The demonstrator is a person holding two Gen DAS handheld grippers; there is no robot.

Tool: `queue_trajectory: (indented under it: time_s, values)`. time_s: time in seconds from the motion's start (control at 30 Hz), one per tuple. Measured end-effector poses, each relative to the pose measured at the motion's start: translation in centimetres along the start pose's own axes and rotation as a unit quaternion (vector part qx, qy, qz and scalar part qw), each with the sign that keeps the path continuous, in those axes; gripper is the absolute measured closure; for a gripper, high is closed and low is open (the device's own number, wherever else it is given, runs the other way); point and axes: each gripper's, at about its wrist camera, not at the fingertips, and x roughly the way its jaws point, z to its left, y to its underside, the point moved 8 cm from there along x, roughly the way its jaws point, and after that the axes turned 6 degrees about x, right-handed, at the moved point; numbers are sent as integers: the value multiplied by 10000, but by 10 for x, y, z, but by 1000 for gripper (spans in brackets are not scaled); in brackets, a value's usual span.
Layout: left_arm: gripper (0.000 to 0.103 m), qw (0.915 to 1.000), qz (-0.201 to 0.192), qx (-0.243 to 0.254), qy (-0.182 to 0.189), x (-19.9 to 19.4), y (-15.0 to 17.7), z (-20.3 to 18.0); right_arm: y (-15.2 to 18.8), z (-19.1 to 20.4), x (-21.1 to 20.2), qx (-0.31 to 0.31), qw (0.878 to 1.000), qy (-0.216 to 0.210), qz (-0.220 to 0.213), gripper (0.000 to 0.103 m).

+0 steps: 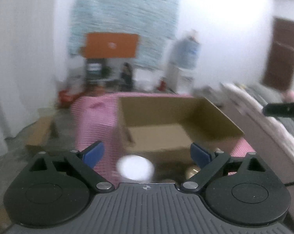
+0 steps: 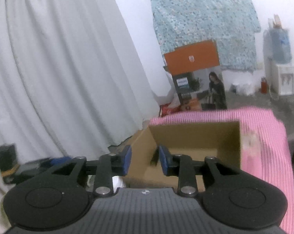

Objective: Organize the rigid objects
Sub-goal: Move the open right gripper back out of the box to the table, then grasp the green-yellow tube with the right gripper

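The left hand-held gripper stands wide apart and empty; the right hand-held gripper is partly apart, also with nothing between its pads. This looks like a gap between placements, both hands free and due to fetch another item. A white round object, possibly a cup, sits just below the left gripper, blurred. The open cardboard box lies ahead on the pink cloth.

Open brown cardboard box (looks empty) on pink striped cloth.
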Motion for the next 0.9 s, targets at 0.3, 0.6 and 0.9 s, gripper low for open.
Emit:
queue_trajectory:
  time_s: [0.3,0.6,0.9]
  values:
    - [35,9717,668,2051,958,53,51,-138,93,-74,-22,1494,9873,206,493,68]
    - [71,9515,1627,2410,1006,101,94,-175,127,-114,18,1791,9711,935,1269,69]
    - [84,9449,2072,2398,824,131,101,-182,144,-123,51,1824,9663,840,1609,75]
